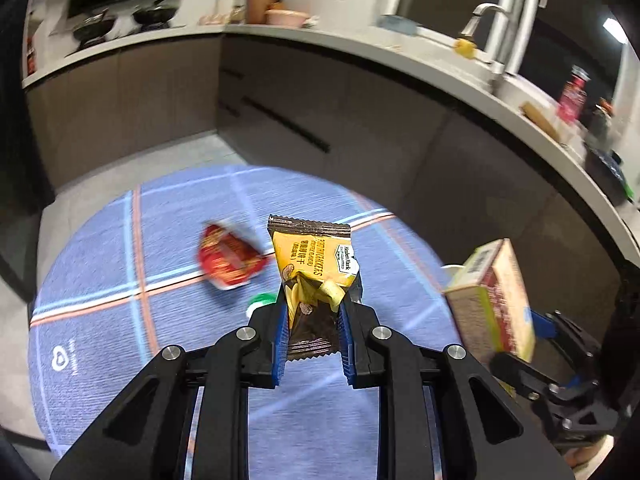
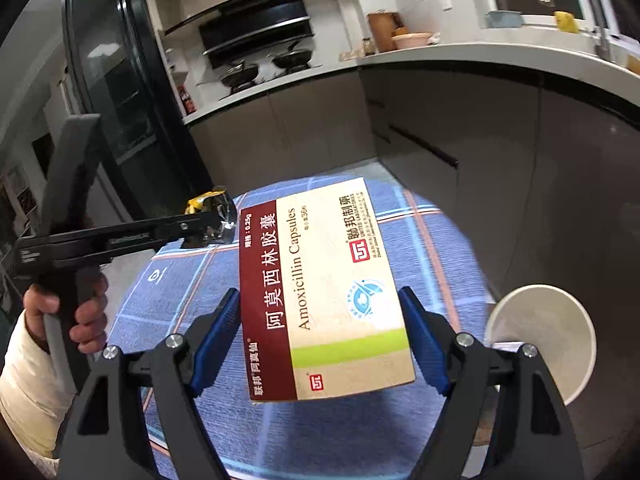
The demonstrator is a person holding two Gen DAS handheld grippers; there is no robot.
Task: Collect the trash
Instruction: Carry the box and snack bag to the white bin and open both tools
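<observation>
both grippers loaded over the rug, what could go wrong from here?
1. The left gripper pinches the yellow cracker packet only by its lower end; the thin foil could slip out.
2. The right gripper spans the Amoxicillin box across its width; the box sits skewed and may twist free.
3. The red wrapper and paper cup remain uncollected, with neither gripper free.

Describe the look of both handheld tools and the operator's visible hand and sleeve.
Both the left tool and right tool are matte black linkages with silver pivot bolts and ribbed blue finger pads. The bare left hand emerges from a cream sleeve. No cables visible.
</observation>
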